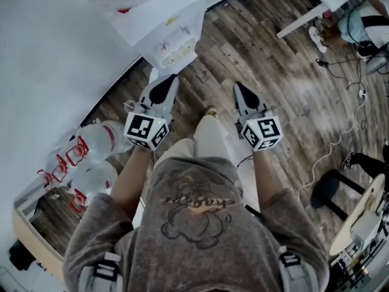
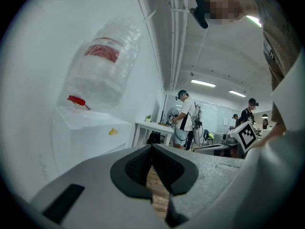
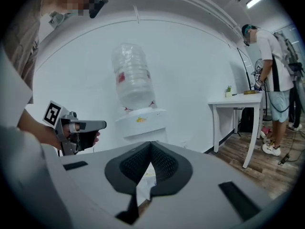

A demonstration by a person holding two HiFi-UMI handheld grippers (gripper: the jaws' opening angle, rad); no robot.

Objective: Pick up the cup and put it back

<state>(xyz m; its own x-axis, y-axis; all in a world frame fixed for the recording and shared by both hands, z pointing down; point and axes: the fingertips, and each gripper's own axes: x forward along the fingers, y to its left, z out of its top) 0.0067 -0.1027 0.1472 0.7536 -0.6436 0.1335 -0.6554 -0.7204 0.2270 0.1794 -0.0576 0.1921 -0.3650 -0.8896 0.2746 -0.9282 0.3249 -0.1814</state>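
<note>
No cup shows in any view. I stand facing a white water dispenser (image 1: 163, 26) by the wall, with an upturned clear bottle (image 2: 102, 66) on top of it. My left gripper (image 1: 171, 79) points at the dispenser's base, its jaws shut with nothing between them (image 2: 152, 148). To its right my right gripper (image 1: 238, 87) hangs over the wooden floor, also shut and empty (image 3: 151, 144). The right gripper view shows the dispenser (image 3: 140, 123), its bottle (image 3: 133, 80) and my left gripper (image 3: 97, 124) off to the left.
Several spare water bottles (image 1: 91, 148) lie on the floor at my left. A white table (image 3: 238, 104) stands to the right with a person (image 3: 271, 66) beside it. Cables (image 1: 340, 132) and a black stool (image 1: 331, 190) lie on the wooden floor at right.
</note>
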